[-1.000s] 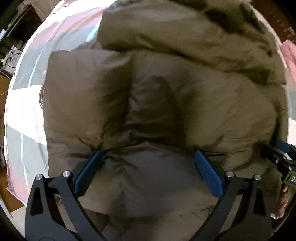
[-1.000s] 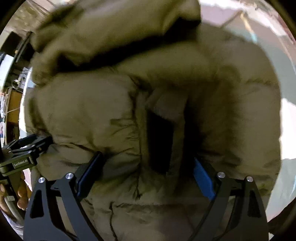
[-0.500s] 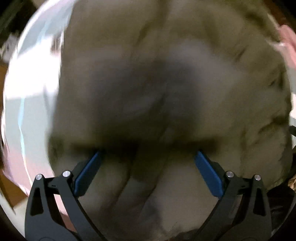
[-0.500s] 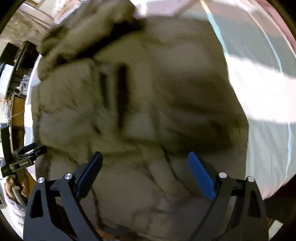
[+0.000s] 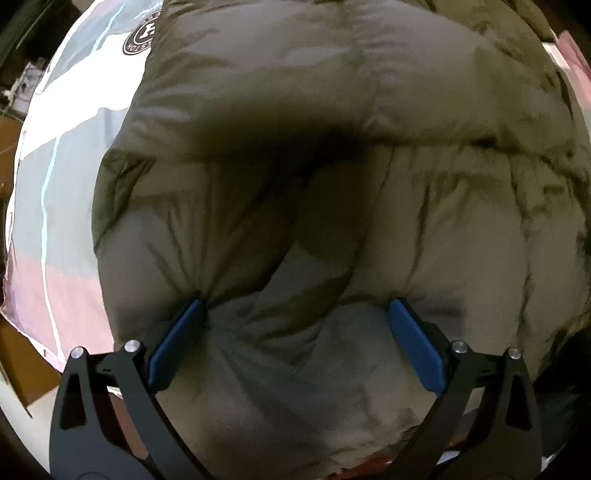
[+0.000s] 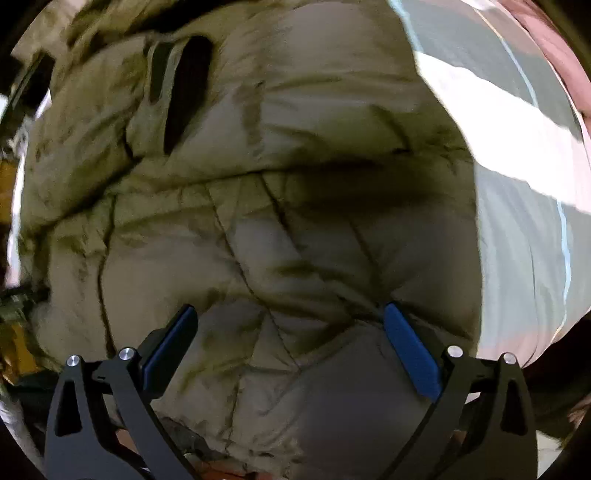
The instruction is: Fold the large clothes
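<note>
A large olive-brown puffer jacket (image 5: 332, 184) lies bunched on a striped bedsheet (image 5: 55, 192) and fills both views. In the left wrist view a folded part lies across its upper half. My left gripper (image 5: 295, 321) is open, its blue pads (image 5: 177, 332) pressed into the jacket's near edge with padding bulging between them. In the right wrist view the jacket (image 6: 258, 221) shows a dark pocket slit (image 6: 184, 92) at upper left. My right gripper (image 6: 288, 325) is open too, its pads (image 6: 410, 347) sunk into the padding.
The bedsheet has grey, white and pink stripes (image 6: 517, 166) and a round dark logo (image 5: 142, 35) at the upper left of the left wrist view. Brown furniture (image 5: 14, 354) shows past the bed's left edge. Part of the other gripper (image 6: 18, 302) is at the left rim.
Both grippers have pulled back toward the jacket's near edge and stayed open. The upper part of the jacket now lies folded over the lower part, and more sheet shows on each side.
</note>
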Tool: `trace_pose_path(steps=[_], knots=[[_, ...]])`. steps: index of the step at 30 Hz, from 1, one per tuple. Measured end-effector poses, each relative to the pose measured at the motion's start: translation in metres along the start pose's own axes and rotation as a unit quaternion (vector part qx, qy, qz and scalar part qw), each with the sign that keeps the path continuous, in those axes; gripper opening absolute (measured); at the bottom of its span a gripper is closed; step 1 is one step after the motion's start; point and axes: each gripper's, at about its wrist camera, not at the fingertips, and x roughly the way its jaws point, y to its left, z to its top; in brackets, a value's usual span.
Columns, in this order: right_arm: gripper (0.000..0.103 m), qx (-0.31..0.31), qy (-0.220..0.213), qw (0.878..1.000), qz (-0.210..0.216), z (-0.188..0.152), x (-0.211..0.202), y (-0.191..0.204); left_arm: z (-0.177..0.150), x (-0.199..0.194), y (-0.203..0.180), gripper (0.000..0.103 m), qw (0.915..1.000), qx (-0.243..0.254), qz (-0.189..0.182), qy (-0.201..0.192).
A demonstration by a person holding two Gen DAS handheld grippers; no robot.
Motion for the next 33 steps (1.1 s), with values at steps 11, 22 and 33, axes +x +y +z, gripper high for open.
trace_pose_path(steps=[11, 22, 33], knots=[[0.101, 0.032, -0.056, 0.996, 0.065, -0.008, -0.043, -0.009, -0.007, -0.052, -0.018, 0.101, 0.9964, -0.044, -0.025, -0.067], [0.101, 0.112, -0.101, 0.93, 0.336, 0.142, -0.072, 0.073, 0.036, -0.058, 0.018, 0.101, 0.9608, -0.186, -0.205, 0.019], [0.016, 0.172, -0.093, 0.914, 0.356, 0.224, 0.021, 0.136, 0.066, -0.032, 0.008, 0.101, 0.963, -0.194, -0.182, 0.042]])
